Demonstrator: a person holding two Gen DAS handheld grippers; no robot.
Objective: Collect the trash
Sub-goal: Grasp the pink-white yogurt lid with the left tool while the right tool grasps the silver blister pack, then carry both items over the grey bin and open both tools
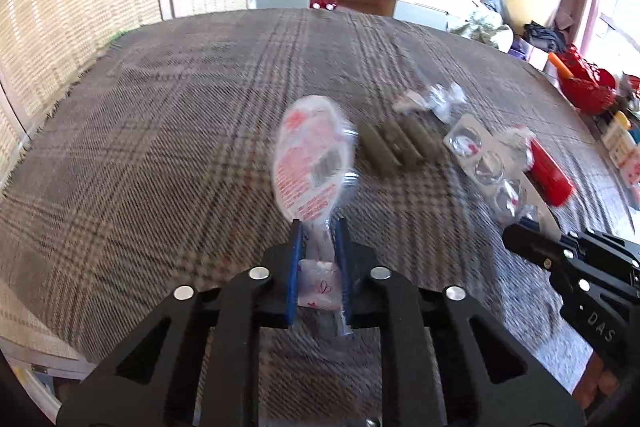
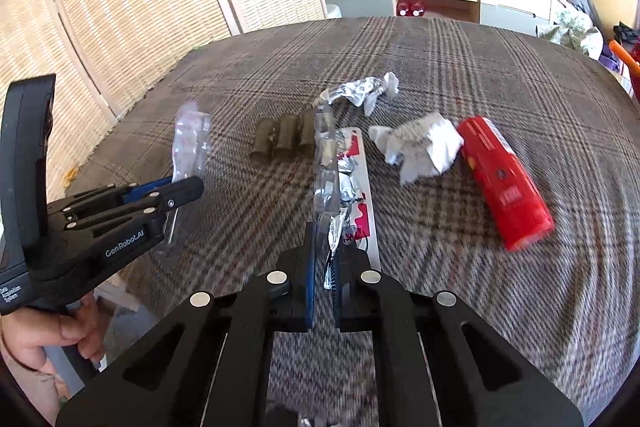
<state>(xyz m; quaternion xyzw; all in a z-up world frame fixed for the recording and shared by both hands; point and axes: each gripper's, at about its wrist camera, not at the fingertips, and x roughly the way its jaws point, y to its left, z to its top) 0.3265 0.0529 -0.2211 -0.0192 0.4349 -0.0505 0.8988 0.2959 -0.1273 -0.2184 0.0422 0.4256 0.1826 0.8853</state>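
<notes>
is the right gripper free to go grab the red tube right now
Probably not. The right gripper is shut on the blister pack. The red tube lies uncovered on the plaid cloth, but that load must go first.

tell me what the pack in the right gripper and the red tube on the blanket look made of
The pack in the right gripper looks like clear moulded plastic bubbles backed with shiny crinkled foil on printed card, judging by the glints and torn silver edges. The red tube seems to be smooth glossy plastic or coated card; motion blur leaves that open.
</notes>
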